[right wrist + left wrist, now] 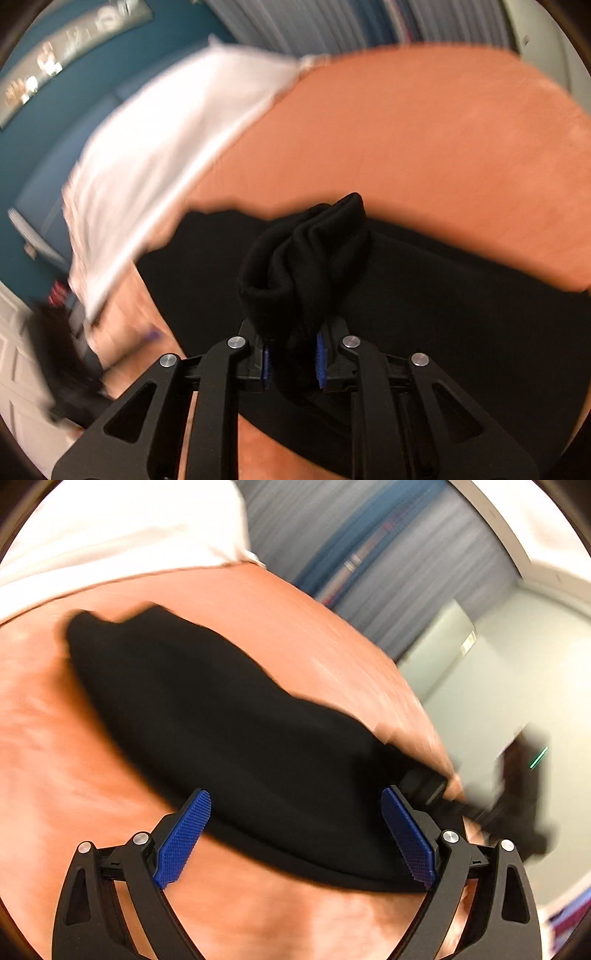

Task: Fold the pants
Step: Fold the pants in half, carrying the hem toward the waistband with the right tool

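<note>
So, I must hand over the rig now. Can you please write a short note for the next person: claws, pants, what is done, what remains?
Left claw: open, empty, fingers either side of the black pants, above them.
Right claw: shut on a bunched bit of the pants.
Pants: lying long and narrow on the orange cover; white pillow beyond them.
Done: apparently folded lengthwise.
Left: probably bring the gripped end across, then flatten. Frames are blurred, so check first.
</note>
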The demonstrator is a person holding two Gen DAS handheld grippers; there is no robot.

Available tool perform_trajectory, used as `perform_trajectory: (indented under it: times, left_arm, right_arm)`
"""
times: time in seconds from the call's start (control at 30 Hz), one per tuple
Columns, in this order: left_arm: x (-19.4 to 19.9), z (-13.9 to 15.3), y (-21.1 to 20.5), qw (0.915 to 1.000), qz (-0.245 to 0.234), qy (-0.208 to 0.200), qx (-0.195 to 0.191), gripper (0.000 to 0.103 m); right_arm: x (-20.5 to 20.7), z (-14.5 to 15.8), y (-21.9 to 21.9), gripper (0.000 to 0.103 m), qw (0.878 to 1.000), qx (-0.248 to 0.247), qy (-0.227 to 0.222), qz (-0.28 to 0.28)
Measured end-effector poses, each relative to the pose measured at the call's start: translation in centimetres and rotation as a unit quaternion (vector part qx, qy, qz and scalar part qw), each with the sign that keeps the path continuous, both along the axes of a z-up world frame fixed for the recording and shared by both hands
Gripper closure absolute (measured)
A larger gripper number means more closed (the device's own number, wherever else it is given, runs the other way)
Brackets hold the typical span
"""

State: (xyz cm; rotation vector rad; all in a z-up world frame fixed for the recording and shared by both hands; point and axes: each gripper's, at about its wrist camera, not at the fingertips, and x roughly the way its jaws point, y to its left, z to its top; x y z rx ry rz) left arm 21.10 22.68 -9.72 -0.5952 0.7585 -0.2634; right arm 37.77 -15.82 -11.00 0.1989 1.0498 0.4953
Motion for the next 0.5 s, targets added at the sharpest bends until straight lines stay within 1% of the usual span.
perform_trajectory:
  times: [0.03, 0.07, 0.1, 0.13, 0.2, 0.23, 0.27, 0.3, 0.33, 0.37, 0.4, 0.43, 0.5]
  left_arm:
    - [0.1, 0.0, 1.5, 0.9999, 0.011, 0.003, -0.008, 0.012]
    - [0.3, -0.3, 3.7, 0.9992, 0.03, 0.007, -0.024, 0.012]
    - [0.7, -0.5, 5.2, 0.9984, 0.044, 0.011, -0.033, 0.012]
    - [1.0, -0.9, 6.6, 0.9974, 0.058, 0.016, -0.041, 0.012]
    - [2.0, -1.7, 8.8, 0.9949, 0.081, 0.033, -0.052, 0.012]
    - [2.6, -2.3, 9.6, 0.9933, 0.091, 0.042, -0.057, 0.012]
    - [3.1, -2.7, 10.0, 0.9916, 0.101, 0.054, -0.059, 0.012]
    - [3.9, -3.3, 10.3, 0.9888, 0.114, 0.069, -0.068, 0.012]
    - [4.4, -4.0, 10.7, 0.985, 0.124, 0.079, -0.09, 0.012]
    - [4.5, -4.5, 11.0, 0.9808, 0.136, 0.088, -0.109, 0.012]
    - [4.3, -4.5, 11.4, 0.9785, 0.146, 0.089, -0.115, 0.012]
    - [4.4, -4.3, 11.4, 0.9776, 0.153, 0.085, -0.117, 0.012]
    - [5.3, -4.2, 11.0, 0.9782, 0.142, 0.079, -0.129, 0.012]
  right_arm:
    - [-0.9, -1.4, 0.9, 0.086, 1.0, -0.013, 0.001, -0.003]
    - [-1.1, -1.7, 1.2, 0.085, 1.0, -0.011, -0.011, -0.005]
    - [-1.2, -1.6, 1.1, 0.082, 1.0, -0.003, -0.022, -0.007]
    - [-0.9, -1.4, 1.0, 0.078, 1.0, 0.009, -0.018, -0.009]
    - [-0.9, -0.3, 0.4, 0.06, 0.999, 0.045, -0.004, -0.017]
    - [-1.5, 0.2, 0.1, 0.053, 0.998, 0.051, -0.006, -0.025]
    - [-2.2, 1.3, -0.4, 0.046, 0.998, 0.055, -0.019, -0.03]
    - [-2.8, 2.2, -0.6, 0.042, 0.997, 0.058, -0.035, -0.033]
    - [-3.6, 3.2, -0.9, 0.039, 0.996, 0.056, -0.05, -0.037]
    - [-4.5, 4.0, -1.4, 0.035, 0.996, 0.05, -0.066, -0.043]
    - [-5.3, 4.6, -1.7, 0.03, 0.995, 0.047, -0.077, -0.048]
    - [-6.2, 5.0, -2.2, 0.029, 0.994, 0.043, -0.087, -0.055]
    - [-7.7, 5.2, -2.8, 0.029, 0.993, 0.028, -0.097, -0.065]
